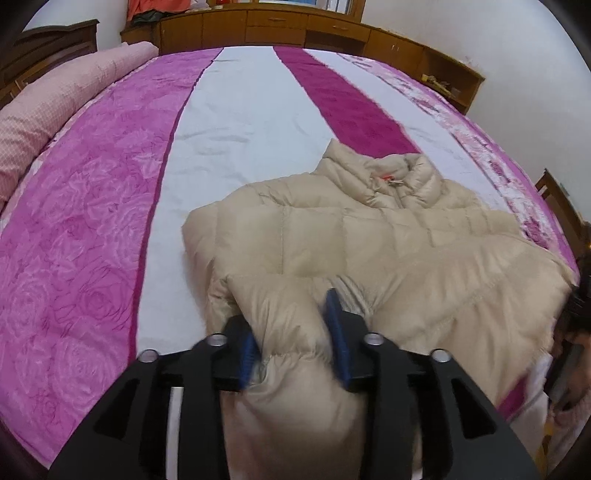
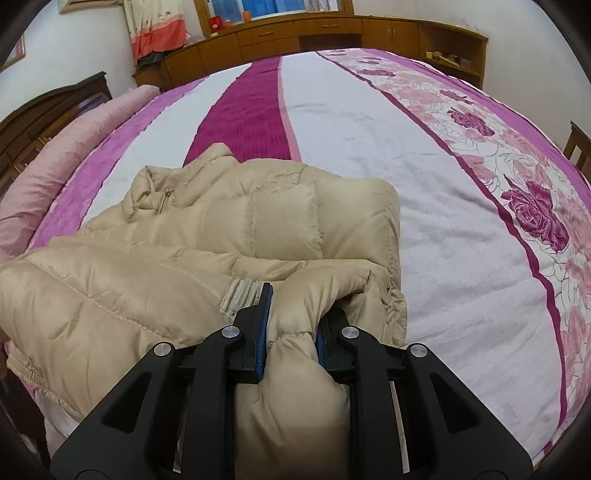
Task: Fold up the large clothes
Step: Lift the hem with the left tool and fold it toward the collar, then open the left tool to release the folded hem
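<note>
A beige quilted down jacket [image 1: 332, 236] lies on the bed, collar pointing away, sleeves folded in over the body. My left gripper [image 1: 291, 325] is shut on a thick fold of the jacket at its near left edge, next to a ribbed cuff [image 1: 352, 295]. In the right wrist view the same jacket [image 2: 221, 229] fills the left half. My right gripper [image 2: 293, 314] is shut on a bunched fold of it at the near right edge, beside a ribbed cuff [image 2: 240, 291].
The bed cover [image 1: 236, 122] has pink, white and magenta stripes, with a rose print on the right [image 2: 532, 214]. A rolled pink quilt [image 1: 55, 110] lies along the left side. Wooden cabinets [image 1: 280, 26] line the far wall. A person [image 1: 576, 354] is at the right edge.
</note>
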A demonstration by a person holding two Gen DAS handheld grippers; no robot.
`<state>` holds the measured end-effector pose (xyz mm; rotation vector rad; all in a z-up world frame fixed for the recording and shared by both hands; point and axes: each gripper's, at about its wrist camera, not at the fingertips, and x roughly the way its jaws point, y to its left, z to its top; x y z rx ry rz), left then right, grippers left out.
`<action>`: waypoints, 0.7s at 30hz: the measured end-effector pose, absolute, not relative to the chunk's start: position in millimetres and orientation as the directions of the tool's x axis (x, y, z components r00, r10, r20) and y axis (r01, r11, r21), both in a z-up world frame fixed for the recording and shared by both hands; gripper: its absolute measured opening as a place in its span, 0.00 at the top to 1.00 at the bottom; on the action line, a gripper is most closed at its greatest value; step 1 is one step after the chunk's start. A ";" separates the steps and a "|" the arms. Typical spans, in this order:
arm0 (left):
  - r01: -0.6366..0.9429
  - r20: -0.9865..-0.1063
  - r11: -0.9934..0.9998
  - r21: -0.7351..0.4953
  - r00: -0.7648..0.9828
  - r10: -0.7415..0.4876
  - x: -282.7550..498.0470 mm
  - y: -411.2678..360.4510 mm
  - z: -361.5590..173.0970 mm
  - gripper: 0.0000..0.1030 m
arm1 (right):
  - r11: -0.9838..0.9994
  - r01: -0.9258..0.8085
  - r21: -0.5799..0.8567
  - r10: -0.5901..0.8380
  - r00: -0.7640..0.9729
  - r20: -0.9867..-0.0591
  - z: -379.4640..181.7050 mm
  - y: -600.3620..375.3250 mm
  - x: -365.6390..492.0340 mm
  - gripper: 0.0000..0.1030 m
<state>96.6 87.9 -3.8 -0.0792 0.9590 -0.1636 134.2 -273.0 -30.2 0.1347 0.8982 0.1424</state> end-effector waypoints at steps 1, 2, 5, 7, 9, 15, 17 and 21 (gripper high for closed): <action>0.101 -0.806 0.984 -0.144 0.565 -0.176 92.0 90.1 -0.7 0.50 | 0.982 -0.071 0.177 0.182 0.617 -0.766 -28.7 -272.5 134.0 0.80; 0.089 -0.800 0.988 -0.130 0.578 -0.158 83.0 93.1 5.5 0.39 | 0.981 -0.075 0.178 0.186 0.621 -0.762 -26.7 -273.3 133.3 0.80; 0.092 -0.779 0.991 -0.102 0.612 -0.137 59.5 99.6 19.4 0.36 | 0.972 -0.076 0.222 0.220 0.630 -0.745 -18.6 -279.9 129.2 0.77; 0.081 -0.775 0.991 -0.108 0.617 -0.134 44.6 105.4 24.8 0.35 | 0.965 -0.085 0.247 0.244 0.635 -0.733 -9.5 -284.9 124.1 0.73; 0.073 -0.774 0.992 -0.101 0.621 -0.125 35.4 108.0 27.2 0.35 | 0.956 -0.105 0.274 0.275 0.642 -0.715 1.2 -290.6 117.3 0.68; 0.069 -0.761 0.996 -0.050 0.644 -0.083 7.8 104.7 30.3 0.30 | 0.914 -0.183 0.362 0.390 0.640 -0.662 28.1 -310.6 89.3 0.42; 0.077 -0.765 0.996 -0.048 0.639 -0.086 1.6 103.6 28.7 0.30 | 0.916 -0.212 0.340 0.393 0.644 -0.656 36.3 -315.0 76.9 0.42; 0.101 -0.784 0.995 0.010 0.618 -0.055 -6.5 98.8 16.5 0.30 | 0.932 -0.254 0.258 0.362 0.655 -0.663 46.1 -326.2 50.6 0.38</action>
